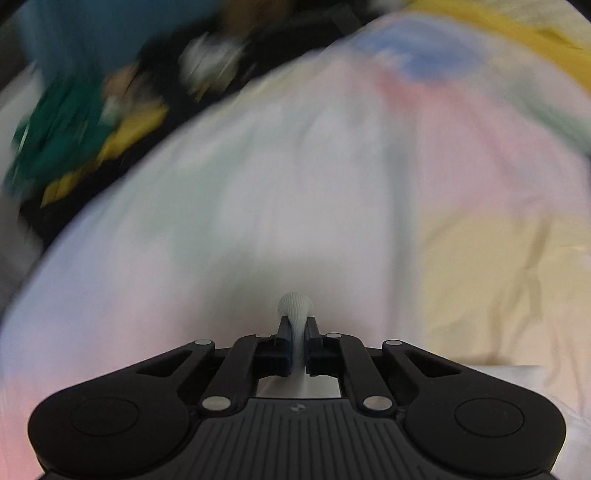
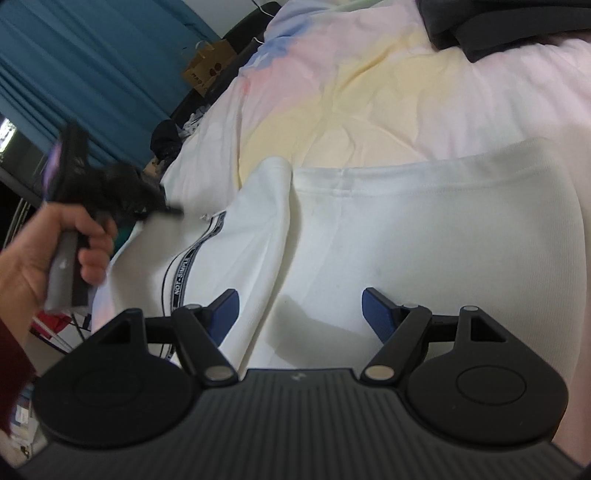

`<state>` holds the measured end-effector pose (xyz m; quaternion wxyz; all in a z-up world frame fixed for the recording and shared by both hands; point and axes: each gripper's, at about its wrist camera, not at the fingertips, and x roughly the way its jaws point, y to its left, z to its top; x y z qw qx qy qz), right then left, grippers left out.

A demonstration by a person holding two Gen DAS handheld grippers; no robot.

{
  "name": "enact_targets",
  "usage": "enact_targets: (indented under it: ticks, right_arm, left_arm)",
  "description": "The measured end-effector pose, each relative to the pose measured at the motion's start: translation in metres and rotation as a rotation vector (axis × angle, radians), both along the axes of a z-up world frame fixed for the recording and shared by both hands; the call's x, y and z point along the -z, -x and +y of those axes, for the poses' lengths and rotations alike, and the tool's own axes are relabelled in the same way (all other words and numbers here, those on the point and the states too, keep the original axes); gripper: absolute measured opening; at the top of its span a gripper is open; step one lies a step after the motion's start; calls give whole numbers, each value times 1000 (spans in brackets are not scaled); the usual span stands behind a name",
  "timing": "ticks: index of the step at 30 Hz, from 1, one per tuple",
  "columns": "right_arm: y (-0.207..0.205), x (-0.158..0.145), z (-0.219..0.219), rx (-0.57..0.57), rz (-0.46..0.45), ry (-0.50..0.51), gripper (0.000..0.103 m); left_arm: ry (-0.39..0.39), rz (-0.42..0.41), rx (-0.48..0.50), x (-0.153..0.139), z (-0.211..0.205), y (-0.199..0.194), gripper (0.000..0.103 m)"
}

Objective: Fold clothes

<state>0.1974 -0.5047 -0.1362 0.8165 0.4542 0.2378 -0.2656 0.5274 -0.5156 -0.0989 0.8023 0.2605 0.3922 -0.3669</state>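
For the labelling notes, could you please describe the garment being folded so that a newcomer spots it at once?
Start from the pastel bedsheet. On its near part lies the white garment, one fold laid over on the left. Unlike the dark clothes at the far corner, it carries a black lettered stripe.

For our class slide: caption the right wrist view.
Open right tool hovers over a white garment on the pastel bedsheet; left tool at its sleeve.

A: White garment (image 2: pixel 424 229) lies spread flat on the pastel bedcover (image 2: pixel 369 99); ribbed knit, stitched hem along its far edge.
B: And the sleeve (image 2: pixel 255 236)?
A: Folded lengthwise beside the body, touching it; black tape with white lettering runs along it.
B: Any part lifted?
A: A small ribbed fold (image 1: pixel 295 314) stands up, pinched; the rest lies down.
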Motion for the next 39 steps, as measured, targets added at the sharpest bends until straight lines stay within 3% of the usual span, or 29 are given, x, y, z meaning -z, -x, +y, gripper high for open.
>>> enact_targets:
  ticks: [2,4,8,10,12,14,16,22,26,29,34,39]
  right_arm:
    - [2,-1,-2,8,-9,0,76]
    - [5,-2,-4,22,-21,1,76]
    - [4,-4,-5,12,-17,22,77]
    - [2,-5,-4,-3,-15,47,76]
    - [1,-7,-3,-16,-14,64,76]
    - [0,-9,-2,-29,-15,73,77]
    - [-3,-13,1,-48,-15,101,76]
    - [-9,-19,8,-104,-16,141,76]
    - [-11,-32,30,-195,-30,222,76]
    - [-12,-41,48,-284,-44,273,76]
    - [-16,-49,71,-426,-26,313,76]
    - [-11,-66,96,-505,-31,423,75]
  left_arm:
    - [37,-110,55,-9,-4,9,6]
    - [25,-201,75,3,-6,14,7]
    - [32,-211,7,43,-5,17,10]
    - [50,-209,-48,55,-3,19,19]
    - [73,-209,-95,59,1,22,48]
    - [87,-212,-137,54,5,22,62]
    - [131,-201,-169,43,21,27,68]
    - [208,-194,-235,2,103,79,74]
    - [174,-228,-288,-31,162,112,74]
    - [196,-230,-365,-63,215,144,74]
    - [276,-203,-529,-107,328,218,75]
    - [334,-114,-729,-119,469,299,75]
